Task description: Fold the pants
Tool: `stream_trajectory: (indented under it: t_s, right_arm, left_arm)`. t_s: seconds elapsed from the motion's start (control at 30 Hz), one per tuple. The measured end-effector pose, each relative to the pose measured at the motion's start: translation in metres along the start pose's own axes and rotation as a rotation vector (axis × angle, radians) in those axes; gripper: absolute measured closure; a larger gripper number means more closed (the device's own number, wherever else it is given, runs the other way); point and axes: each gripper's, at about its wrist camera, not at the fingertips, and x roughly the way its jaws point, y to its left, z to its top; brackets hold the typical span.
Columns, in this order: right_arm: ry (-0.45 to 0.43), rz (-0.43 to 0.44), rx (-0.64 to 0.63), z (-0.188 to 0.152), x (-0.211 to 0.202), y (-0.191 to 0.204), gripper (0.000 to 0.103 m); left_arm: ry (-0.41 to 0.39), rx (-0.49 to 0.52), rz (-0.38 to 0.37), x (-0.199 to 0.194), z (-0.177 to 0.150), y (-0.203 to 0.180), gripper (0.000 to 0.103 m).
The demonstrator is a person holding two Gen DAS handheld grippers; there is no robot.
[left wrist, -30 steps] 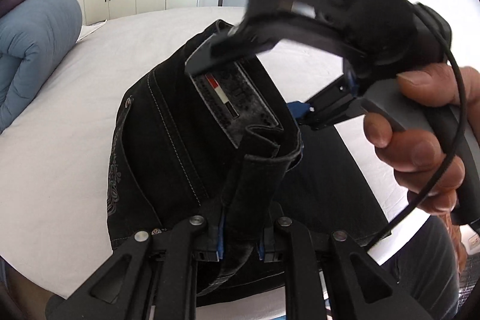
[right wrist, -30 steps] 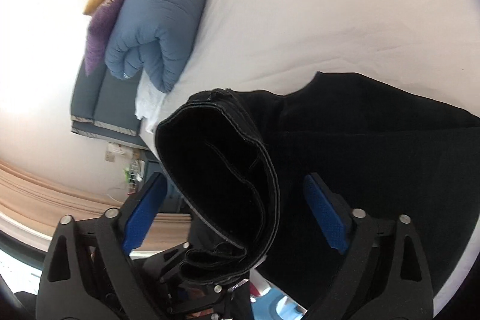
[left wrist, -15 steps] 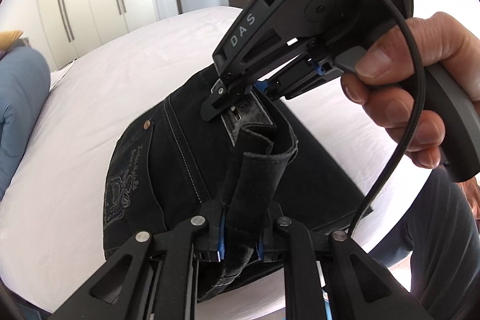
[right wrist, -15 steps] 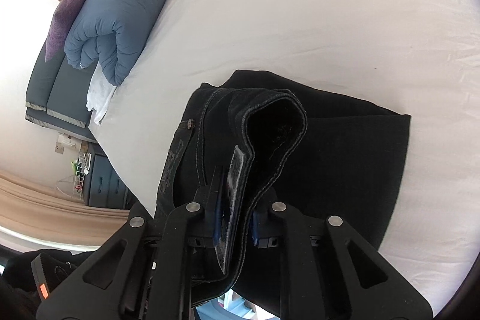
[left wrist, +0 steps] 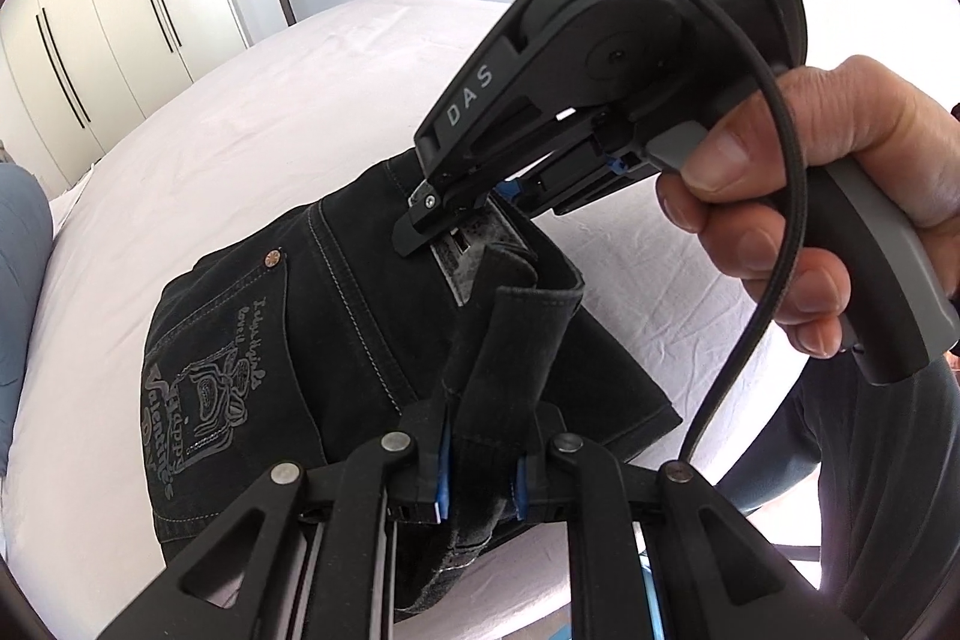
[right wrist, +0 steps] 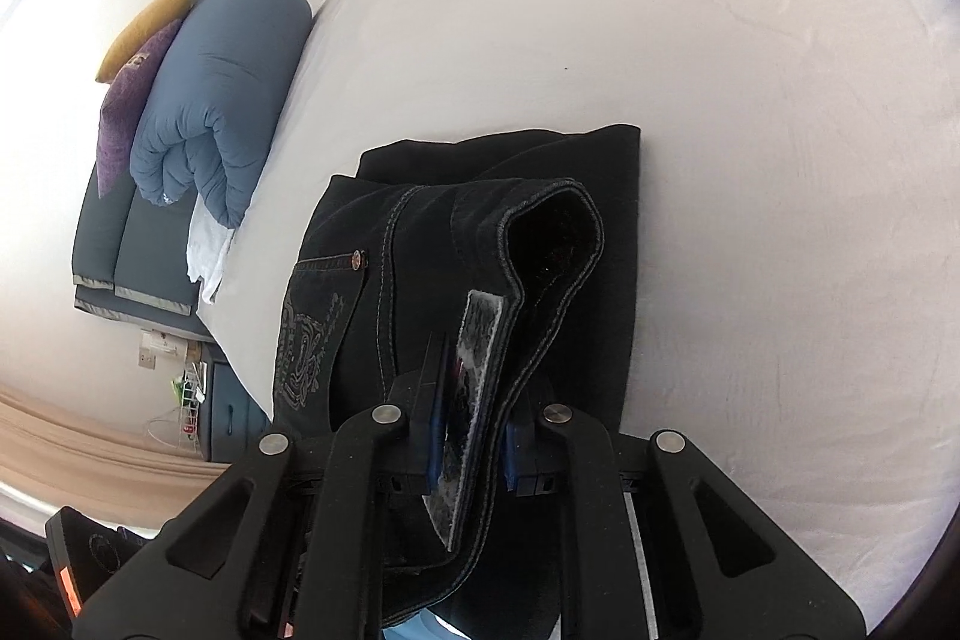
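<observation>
White bed [right wrist: 750,160], rolled blue duvet [right wrist: 222,100], pale wardrobes [left wrist: 108,28], bright daylight.

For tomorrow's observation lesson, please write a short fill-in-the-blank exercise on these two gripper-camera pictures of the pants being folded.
1. The pants are ____ in colour.
2. Both the left gripper and the right gripper are ____ on the waistband.
3. The pants lie on a bed with a ____ sheet.
4. The rolled duvet at the head of the bed is ____.

Missing words: black; shut; white; blue
</observation>
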Motion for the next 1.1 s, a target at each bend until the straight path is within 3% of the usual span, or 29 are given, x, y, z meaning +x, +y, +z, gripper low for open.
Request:
stream_trajectory:
  t_s: [0.2,0.33,0.5,0.57,0.63,0.77,0.87,0.97,1.03,1.1]
  right_arm:
    - [0.000,0.001,0.011,0.003,0.009,-0.010,0.090]
    - [0.009,0.000,0.007,0.005,0.018,-0.013,0.090]
    - [0.018,0.070,0.053,0.007,0.022,-0.027,0.090]
    - [0.017,0.101,0.109,0.007,0.018,-0.034,0.085]
    - [-0.026,0.089,0.142,0.006,0.005,-0.038,0.078]
    - [-0.142,0.000,0.155,0.008,-0.026,-0.025,0.075]
    - [-0.168,0.126,0.110,0.009,-0.032,0.011,0.075]
    - [-0.119,0.224,0.085,0.002,-0.015,0.039,0.075]
    - [-0.066,0.158,0.109,-0.007,0.005,0.040,0.075]
    - [-0.047,-0.008,0.150,-0.019,0.015,0.034,0.075]
  left_arm:
    - [0.024,0.023,0.010,0.012,0.002,0.005,0.088]
    - [0.024,0.020,0.007,0.014,0.001,0.009,0.082]
    - [0.009,-0.038,-0.083,0.004,-0.001,0.025,0.046]
    - [-0.015,-0.077,-0.107,-0.012,-0.007,0.039,0.037]
    - [-0.041,-0.139,-0.128,-0.030,-0.013,0.063,0.037]
    - [-0.075,-0.271,-0.088,-0.048,-0.021,0.127,0.037]
    - [-0.079,-0.360,-0.054,-0.046,-0.020,0.177,0.041]
    - [-0.090,-0.394,-0.059,-0.043,-0.013,0.210,0.049]
    - [-0.074,-0.393,-0.061,-0.033,-0.004,0.230,0.055]
    - [-0.063,-0.394,-0.056,-0.027,0.007,0.248,0.062]
